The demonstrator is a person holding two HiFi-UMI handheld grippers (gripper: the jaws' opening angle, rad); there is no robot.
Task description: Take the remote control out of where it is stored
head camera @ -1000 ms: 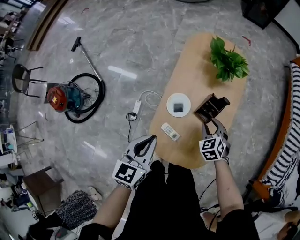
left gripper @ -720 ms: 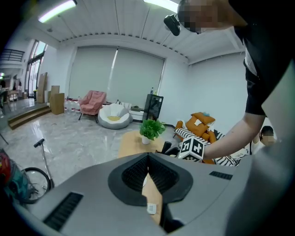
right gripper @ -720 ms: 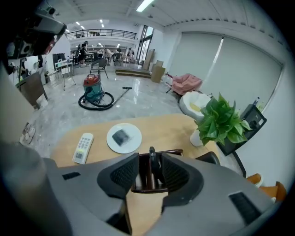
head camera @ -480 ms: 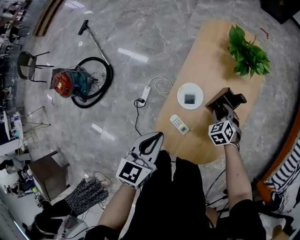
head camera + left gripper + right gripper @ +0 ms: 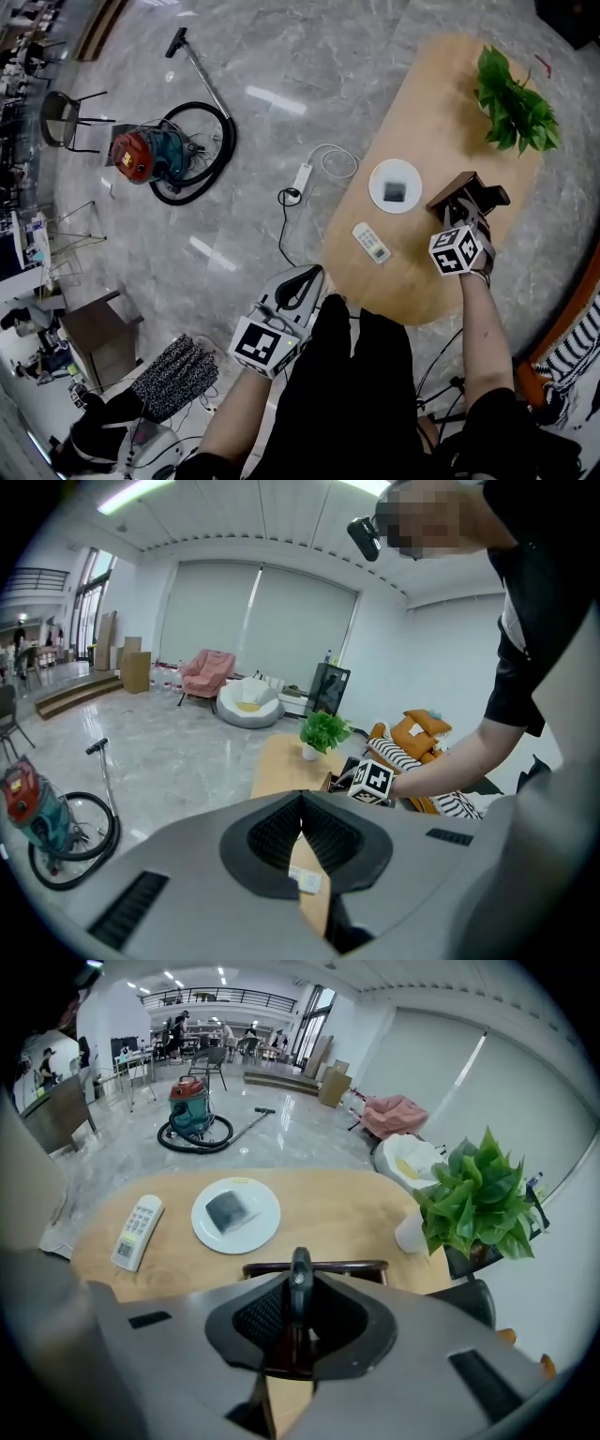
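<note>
Nothing looks lifted out yet: the right gripper (image 5: 466, 208) is closing its jaws on the slim black remote control (image 5: 299, 1277), which stands between them in the dark wooden holder (image 5: 354, 1267) beneath its tips. Pulling it clear remains. The left gripper (image 5: 301, 278), jaws together and empty, hangs well apart.

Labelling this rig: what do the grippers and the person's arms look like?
Left gripper and right gripper: grey shells, black ribbed claw pads, a black-and-white marker cube each. Short black sleeve. The right claw is closing on a thin dark upright piece.
</note>
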